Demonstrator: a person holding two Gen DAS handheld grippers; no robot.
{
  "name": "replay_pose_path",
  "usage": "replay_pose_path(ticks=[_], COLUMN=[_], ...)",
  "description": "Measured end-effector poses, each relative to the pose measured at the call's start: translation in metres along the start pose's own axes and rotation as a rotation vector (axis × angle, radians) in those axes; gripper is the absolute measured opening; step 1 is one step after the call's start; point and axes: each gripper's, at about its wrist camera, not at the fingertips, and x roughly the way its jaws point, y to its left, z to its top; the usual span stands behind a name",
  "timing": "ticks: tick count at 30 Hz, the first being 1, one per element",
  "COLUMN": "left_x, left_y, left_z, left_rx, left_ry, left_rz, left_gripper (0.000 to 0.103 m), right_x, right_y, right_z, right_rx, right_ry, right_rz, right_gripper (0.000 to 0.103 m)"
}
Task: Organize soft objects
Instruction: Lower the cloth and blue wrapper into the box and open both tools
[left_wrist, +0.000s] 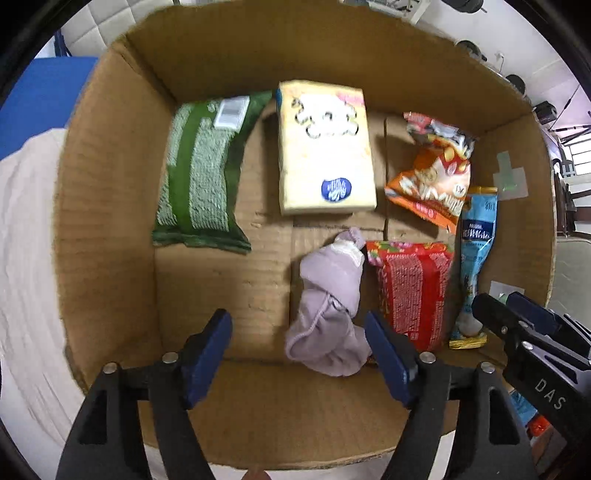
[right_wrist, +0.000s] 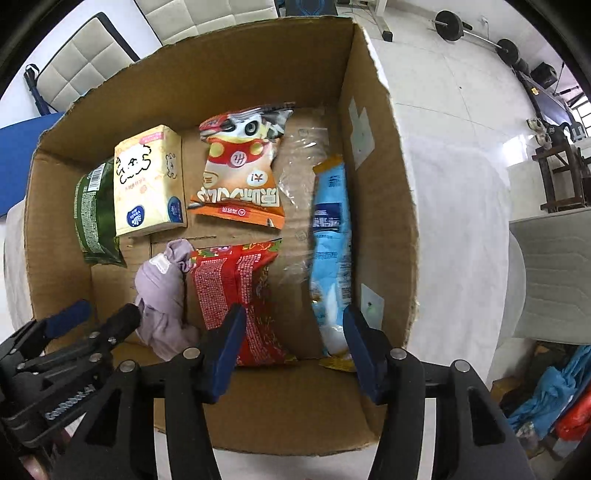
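Low in both frames, over the cardboard box (left_wrist: 110, 184): left gripper (left_wrist: 299, 354) open beside lilac cloth bundle (left_wrist: 328, 295), right gripper (right_wrist: 293, 343) open between red packet (right_wrist: 236, 288) and blue packet (right_wrist: 330, 236), soft goods laid apart for tidy rows.

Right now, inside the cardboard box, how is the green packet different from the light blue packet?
The green packet is wide and lies flat by the left wall; the light blue packet is long, narrow and stands on its edge against the right wall. The green one shows a white barcode label; the blue one shows a dark band with white print. Both are sealed soft packets.
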Motion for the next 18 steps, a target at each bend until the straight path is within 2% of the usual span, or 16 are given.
replay_pose_path(ticks=[2, 6, 8, 9, 11, 13, 18], left_x=[-0.009, -0.031, -0.043, -0.049, -0.059, -0.068, -0.078], left_y=[-0.001, -0.004, -0.006, -0.006, -0.004, -0.003, 0.009], left_z=[-0.001, 0.000, -0.002, -0.004, -0.004, -0.007, -0.014], left_rx=[-0.003, -0.004, 0.001, 0.004, 0.006, 0.005, 0.010], left_ry=[-0.015, -0.057, -0.085, -0.104, -0.130, -0.164, -0.208], left_rz=[0.007, 0.036, 0.052, 0.061, 0.065, 0.073, 0.107], left_gripper=[0.086, 0.096, 0.097, 0.098, 0.098, 0.103, 0.103], right_x=[-0.003, -0.013, -0.017, -0.019, -0.022, -0.026, -0.032], right_y=[0.000, -0.005, 0.000, 0.002, 0.004, 0.008, 0.012], right_z=[-0.003, -0.011, -0.016, -0.019, -0.023, -0.027, -0.035], right_rx=[-0.001, -0.009, -0.023, -0.032, -0.046, -0.054, -0.053], right_ry=[0.000, -0.002, 0.001, -0.002, -0.008, -0.027, -0.046], right_rz=[0.004, 0.003, -0.002, 0.000, -0.001, 0.000, 0.004], right_gripper=[0.057, 0.057, 0.058, 0.062, 0.092, 0.103, 0.103])
